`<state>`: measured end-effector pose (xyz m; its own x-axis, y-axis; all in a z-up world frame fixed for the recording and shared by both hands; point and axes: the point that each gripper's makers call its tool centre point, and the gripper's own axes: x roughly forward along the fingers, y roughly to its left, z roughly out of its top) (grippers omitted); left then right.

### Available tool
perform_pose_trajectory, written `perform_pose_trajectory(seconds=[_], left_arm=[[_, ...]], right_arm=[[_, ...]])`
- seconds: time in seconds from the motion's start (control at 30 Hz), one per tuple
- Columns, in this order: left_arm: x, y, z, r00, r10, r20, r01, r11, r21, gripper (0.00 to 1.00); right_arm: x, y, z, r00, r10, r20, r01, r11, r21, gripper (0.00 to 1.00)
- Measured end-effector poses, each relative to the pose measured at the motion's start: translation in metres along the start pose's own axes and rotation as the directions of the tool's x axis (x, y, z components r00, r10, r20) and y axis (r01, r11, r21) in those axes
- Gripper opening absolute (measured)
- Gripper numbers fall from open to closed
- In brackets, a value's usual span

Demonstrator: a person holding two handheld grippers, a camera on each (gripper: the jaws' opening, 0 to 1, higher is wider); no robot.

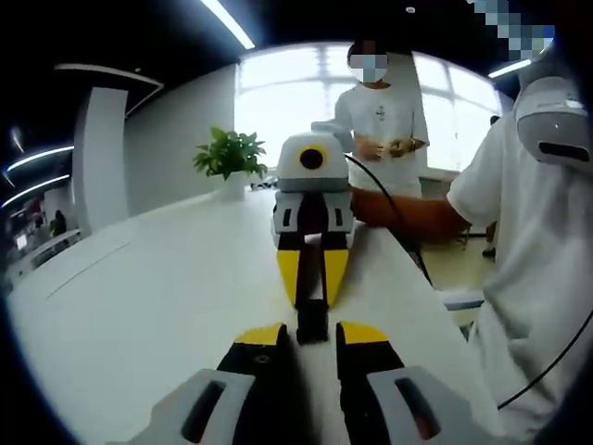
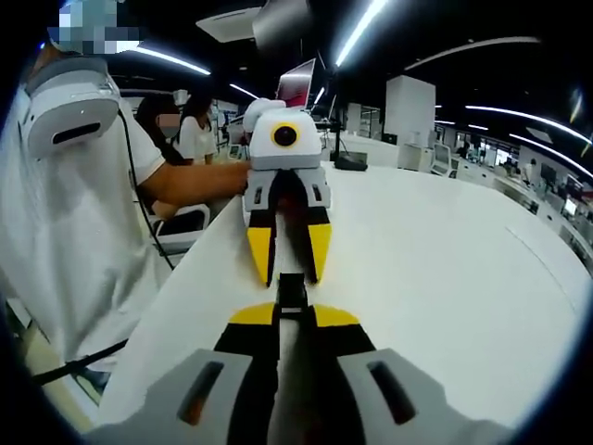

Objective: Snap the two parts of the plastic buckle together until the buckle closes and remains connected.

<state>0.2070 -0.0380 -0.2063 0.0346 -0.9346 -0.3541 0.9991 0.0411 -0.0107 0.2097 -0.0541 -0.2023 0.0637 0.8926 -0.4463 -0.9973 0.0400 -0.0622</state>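
A black plastic buckle (image 1: 312, 320) hangs just above the white table (image 1: 167, 297), held between my two grippers, which face each other tip to tip. In the left gripper view, my left gripper (image 1: 312, 336) is shut on the near buckle part. My right gripper (image 1: 312, 292) points back at me, shut on the far part. In the right gripper view, the buckle (image 2: 293, 292) runs from my right gripper (image 2: 293, 317) up to the left gripper (image 2: 289, 276). The two parts meet in one black line. I cannot tell whether they are latched.
A person in a white shirt (image 1: 528, 269) holds the grippers at the table's edge (image 1: 435, 297). Another person (image 1: 382, 111) stands at the far end, near a potted plant (image 1: 230, 153). Cables (image 1: 398, 222) trail from the grippers. A monitor (image 2: 295, 83) stands behind, on the table (image 2: 445, 269).
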Motion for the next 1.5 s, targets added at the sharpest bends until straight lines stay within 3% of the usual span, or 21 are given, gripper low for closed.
perform_pose_trajectory(seconds=[0.23,0.67,1.23,1.5], left_arm=[[0.000,0.000,0.001,1.000,0.002,0.009,-0.002,1.000,0.013,0.33],[-0.002,0.004,0.007,0.999,0.017,0.036,-0.016,1.000,-0.008,0.39],[-0.008,0.017,0.011,0.995,0.074,0.065,-0.072,0.997,-0.034,0.39],[-0.011,0.030,0.012,0.987,0.141,0.072,-0.136,0.989,-0.062,0.39]], right_arm=[[0.000,0.000,0.000,1.000,-0.001,0.002,0.001,1.000,-0.004,0.12],[0.000,0.000,0.000,1.000,0.001,0.009,-0.001,1.000,-0.002,0.12],[-0.002,-0.009,-0.001,1.000,-0.008,0.027,0.008,1.000,0.014,0.11],[-0.002,-0.017,-0.002,0.999,-0.029,0.028,0.028,0.999,0.023,0.12]])
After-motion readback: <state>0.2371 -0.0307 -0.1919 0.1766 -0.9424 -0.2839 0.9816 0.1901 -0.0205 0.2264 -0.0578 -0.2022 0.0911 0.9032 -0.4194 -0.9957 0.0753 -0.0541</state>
